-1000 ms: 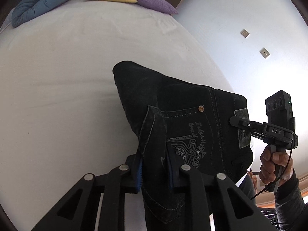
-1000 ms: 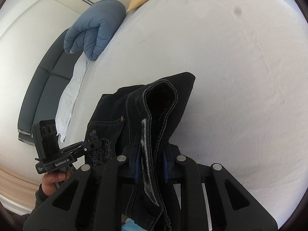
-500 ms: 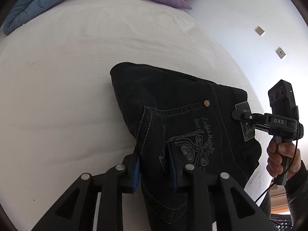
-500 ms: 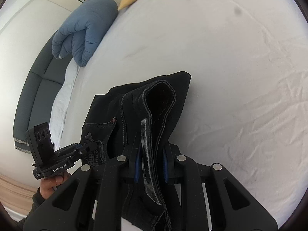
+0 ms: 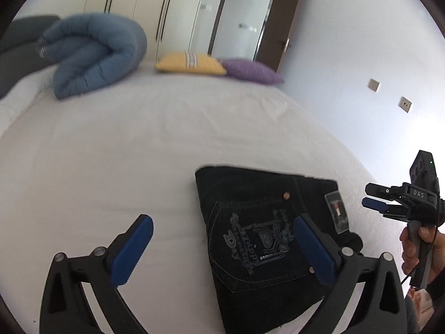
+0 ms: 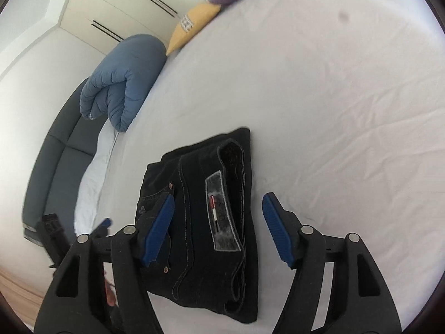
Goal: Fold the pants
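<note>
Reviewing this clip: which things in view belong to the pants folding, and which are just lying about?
Belong to the job:
black pants, lying folded on the white bed
left gripper, open
right gripper, open

Just lying about:
blue duvet
yellow pillow
purple pillow

A rolled blue duvet [image 5: 97, 53] is lying at the far end of the white bed [image 5: 139, 139], with a yellow cushion [image 5: 190, 62] and a purple cushion [image 5: 251, 71] sitting touching beside it; white wardrobes [image 5: 155, 5] are standing behind.

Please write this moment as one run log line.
pants: folded, flat on bed | left claw: open, empty | right claw: open, empty
</note>
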### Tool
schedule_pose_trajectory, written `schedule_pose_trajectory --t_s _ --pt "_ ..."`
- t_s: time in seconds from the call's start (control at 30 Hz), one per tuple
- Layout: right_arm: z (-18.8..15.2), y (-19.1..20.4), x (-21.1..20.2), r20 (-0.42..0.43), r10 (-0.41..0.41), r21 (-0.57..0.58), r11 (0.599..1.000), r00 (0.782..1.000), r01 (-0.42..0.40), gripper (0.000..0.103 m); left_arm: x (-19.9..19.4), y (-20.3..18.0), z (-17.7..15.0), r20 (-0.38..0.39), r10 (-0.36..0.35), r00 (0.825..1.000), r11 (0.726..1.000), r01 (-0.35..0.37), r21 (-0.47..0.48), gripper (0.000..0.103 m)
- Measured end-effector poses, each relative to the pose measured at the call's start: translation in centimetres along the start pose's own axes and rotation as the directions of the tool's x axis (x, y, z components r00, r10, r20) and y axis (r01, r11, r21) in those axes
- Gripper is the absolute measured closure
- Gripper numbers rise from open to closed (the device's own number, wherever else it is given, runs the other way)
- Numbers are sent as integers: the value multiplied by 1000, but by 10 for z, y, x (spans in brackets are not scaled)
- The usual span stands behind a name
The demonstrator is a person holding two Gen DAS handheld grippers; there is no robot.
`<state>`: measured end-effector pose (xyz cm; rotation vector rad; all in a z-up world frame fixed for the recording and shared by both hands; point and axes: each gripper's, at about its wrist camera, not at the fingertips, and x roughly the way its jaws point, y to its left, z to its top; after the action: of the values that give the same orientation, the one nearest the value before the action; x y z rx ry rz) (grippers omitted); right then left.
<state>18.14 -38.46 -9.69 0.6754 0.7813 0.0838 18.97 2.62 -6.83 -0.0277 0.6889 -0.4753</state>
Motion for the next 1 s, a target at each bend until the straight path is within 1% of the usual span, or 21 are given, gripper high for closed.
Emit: schedule_pose_trajectory --t_s 0.07,0.13,0.17,0.2,0.23,0.27,0.3,0.33,0.37,0.4,0.47,0.53,0.57,0.6,0.63,0.67,0.73,0.77,0.9,0.93,1.0 --pt "-8 26 -43 116 -47 -100 993 992 59 38 -41 -20 1 115 74 991 995 -82 64 0" --pt "-19 58 -88 259 -88 -203 969 962 143 37 -78 -36 -1 209 118 971 984 -144 109 0" --pt "-22 75 -107 326 -89 -244 954 941 175 34 -99 -46 1 273 137 952 976 -177 124 0" --pt "-30 92 -129 410 -83 -285 934 908 215 25 -110 -57 10 319 156 935 970 -206 132 0" --pt "-35 110 -147 487 -71 -309 918 871 248 19 -133 -67 11 379 181 908 959 -249 137 0" --pt "-46 124 -172 583 -51 -321 902 811 287 5 -151 -73 12 418 202 886 951 -279 130 0" --pt "-56 135 -193 665 -29 -322 890 746 322 0 -170 -71 12 449 222 866 946 -303 115 0" --pt "-66 145 -214 736 -2 -321 879 677 352 0 -189 -75 15 477 245 844 942 -325 90 0" --pt "-72 155 -230 776 8 -316 871 631 377 0 -205 -78 19 498 259 827 941 -334 64 0" --pt "-75 162 -244 796 11 -310 867 606 391 0 -223 -82 24 522 261 812 942 -333 48 0" --pt "-79 174 -269 820 14 -297 865 572 404 0 -250 -90 28 561 222 798 951 -303 54 0" --pt "-87 184 -291 847 42 -302 858 529 416 0 -278 -100 27 634 204 746 951 -304 51 0" --pt "-92 191 -301 861 49 -299 854 506 426 0 -289 -102 31 651 199 733 953 -300 47 0" --pt "-94 196 -310 872 46 -291 849 487 441 0 -296 -102 37 644 187 742 956 -289 56 0" --pt "-96 203 -316 879 44 -288 843 476 454 0 -299 -102 44 624 175 761 961 -271 61 0" --pt "-97 210 -322 881 44 -291 836 472 465 0 -301 -101 48 614 176 769 962 -266 56 0" --pt "-104 222 -336 885 74 -314 823 459 473 0 -305 -100 53 631 209 747 953 -300 40 0" --pt "-109 229 -344 886 91 -327 818 456 473 0 -305 -99 55 624 224 749 948 -315 37 0" --pt "-118 248 -356 892 68 -313 807 446 501 0 -298 -110 60 588 208 782 937 -331 109 0" --pt "-121 250 -357 886 56 -312 806 460 504 0 -296 -115 60 581 198 789 935 -331 131 0" --pt "-123 252 -355 848 20 -328 804 529 496 0 -283 -121 61 539 184 822 936 -313 158 0"
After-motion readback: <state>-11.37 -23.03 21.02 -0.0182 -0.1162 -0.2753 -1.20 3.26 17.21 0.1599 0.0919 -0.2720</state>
